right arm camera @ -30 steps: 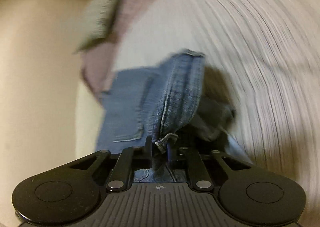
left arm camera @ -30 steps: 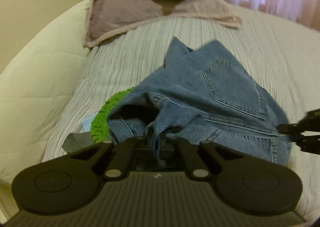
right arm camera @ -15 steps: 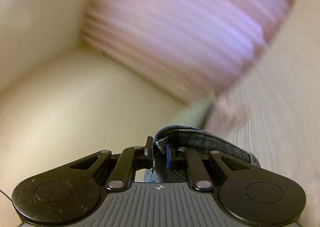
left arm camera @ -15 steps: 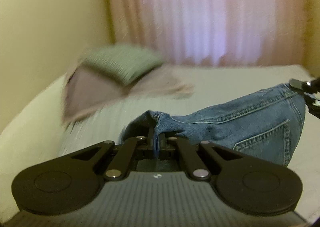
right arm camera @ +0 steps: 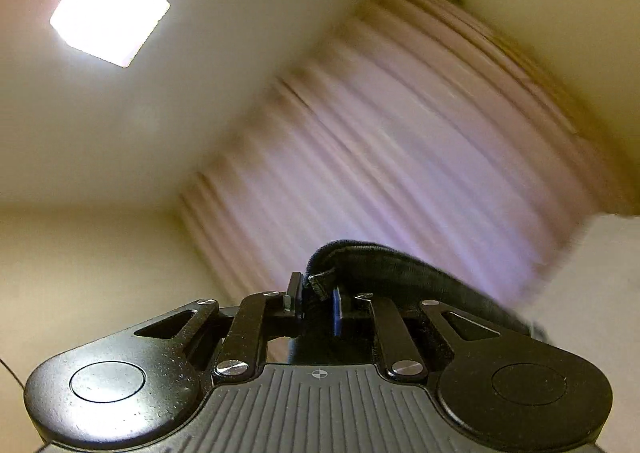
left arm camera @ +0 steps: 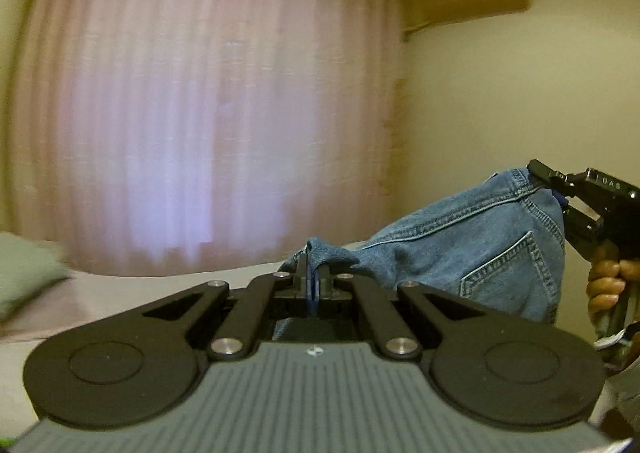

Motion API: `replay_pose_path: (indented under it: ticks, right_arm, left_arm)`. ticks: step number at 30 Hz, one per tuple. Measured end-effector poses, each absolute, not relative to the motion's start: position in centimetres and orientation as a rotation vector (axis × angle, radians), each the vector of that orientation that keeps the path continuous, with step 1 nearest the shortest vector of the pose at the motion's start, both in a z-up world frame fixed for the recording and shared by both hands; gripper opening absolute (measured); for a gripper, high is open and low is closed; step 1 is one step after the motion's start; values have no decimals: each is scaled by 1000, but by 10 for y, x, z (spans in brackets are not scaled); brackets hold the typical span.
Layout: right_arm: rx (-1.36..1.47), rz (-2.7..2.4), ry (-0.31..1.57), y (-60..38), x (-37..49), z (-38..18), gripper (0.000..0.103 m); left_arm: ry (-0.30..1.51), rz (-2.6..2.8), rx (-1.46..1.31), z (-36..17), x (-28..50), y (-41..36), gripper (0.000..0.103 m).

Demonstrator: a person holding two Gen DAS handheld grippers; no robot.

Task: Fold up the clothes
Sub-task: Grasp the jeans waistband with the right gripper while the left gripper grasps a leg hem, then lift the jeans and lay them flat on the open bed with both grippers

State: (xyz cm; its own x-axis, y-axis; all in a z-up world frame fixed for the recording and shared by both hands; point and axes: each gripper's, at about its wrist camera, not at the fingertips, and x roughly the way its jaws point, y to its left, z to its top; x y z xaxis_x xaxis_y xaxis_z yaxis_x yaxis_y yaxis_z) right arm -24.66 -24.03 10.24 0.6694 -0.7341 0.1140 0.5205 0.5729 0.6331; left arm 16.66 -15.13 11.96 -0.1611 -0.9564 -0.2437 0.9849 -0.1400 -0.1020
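Left tool (left arm camera: 313,285) is clamped on one end of the jeans (left arm camera: 472,249) waistband — fingers nearly together, denim pinched between. Right tool (left arm camera: 560,197) is clamped on the other end, to the right of and higher than the left tool. The jeans hang between them in the air, above the bed (left arm camera: 132,285), back pocket facing the left camera.

Step in hand looks like lift-and-shake before laying flat. To do it well: level the two grips, keep the waistband taut, let the legs hang free, then lower onto the bed without slack bunching.

Left view shows the denim span, the right tool and the hand (left arm camera: 608,285) holding it, the curtain (left arm camera: 200,113). Right view shows only its own grip on a dark waistband fold (right arm camera: 384,265) — plus the ceiling light (right arm camera: 108,9), which the left view misses; no bed there.
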Motion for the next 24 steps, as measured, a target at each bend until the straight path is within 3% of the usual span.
replay_pose_path:
  ticks: [1, 2, 3, 6, 11, 14, 18, 22, 24]
  right_arm:
    - [649, -813, -276, -247, -255, 94, 67]
    - [708, -879, -126, -256, -261, 75, 95]
    - [765, -941, 26, -266, -266, 56, 103]
    - [850, -1113, 409, -270, -283, -16, 103]
    - [968, -1193, 722, -234, -319, -115, 103]
    - [1002, -1190, 823, -200, -345, -142, 103]
    - [1038, -1157, 883, -192, -342, -156, 103]
    - [1000, -1147, 899, -208, -321, -170, 103]
    - [982, -1152, 903, -203, -309, -164, 103]
  left_arm:
    - [355, -1725, 161, 111, 152, -170, 1]
    - [440, -1736, 186, 102, 138, -190, 4]
    - [550, -1715, 233, 85, 125, -210, 6]
    - [812, -1555, 393, 18, 89, -254, 10]
    - [938, -1363, 654, -79, 32, -236, 19]
    - [1018, -1285, 795, -122, 15, -212, 19]
    - [1036, -1253, 894, -139, -10, -182, 19]
    - [935, -1299, 930, -124, -14, -181, 35]
    - [869, -1309, 950, -120, -14, -179, 35]
